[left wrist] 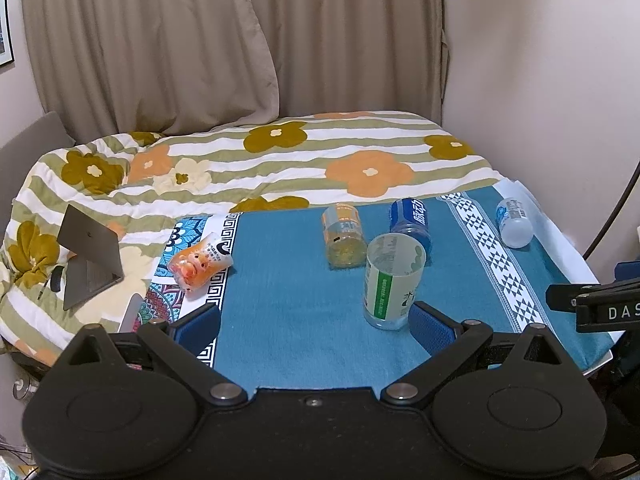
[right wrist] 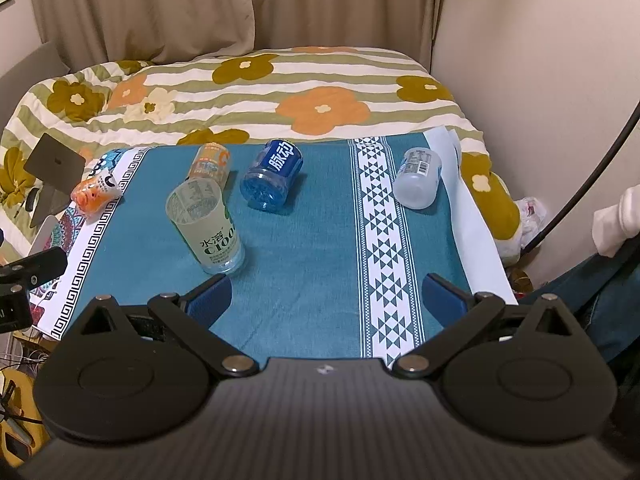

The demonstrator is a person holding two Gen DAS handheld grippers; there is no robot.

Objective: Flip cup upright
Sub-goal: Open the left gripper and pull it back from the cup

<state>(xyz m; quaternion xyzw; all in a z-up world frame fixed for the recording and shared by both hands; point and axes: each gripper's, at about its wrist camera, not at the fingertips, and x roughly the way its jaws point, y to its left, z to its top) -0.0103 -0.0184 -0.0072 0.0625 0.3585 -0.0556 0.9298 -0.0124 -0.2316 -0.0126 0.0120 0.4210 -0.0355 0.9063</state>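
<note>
A matt, woven teal tablecloth with a printed white band covers the table, and on it stands a translucent, glossy plastic cup wrapped in a smooth printed film label. Around it lie other clear plastic cups: a shiny blue one, an orange-labelled one, a frosted white one and a crinkled orange one. Behind, a soft quilted cotton-looking floral blanket and matt beige cloth curtains show, while each gripper is matt black plastic with dull metal pivots and blue textured pads.
</note>
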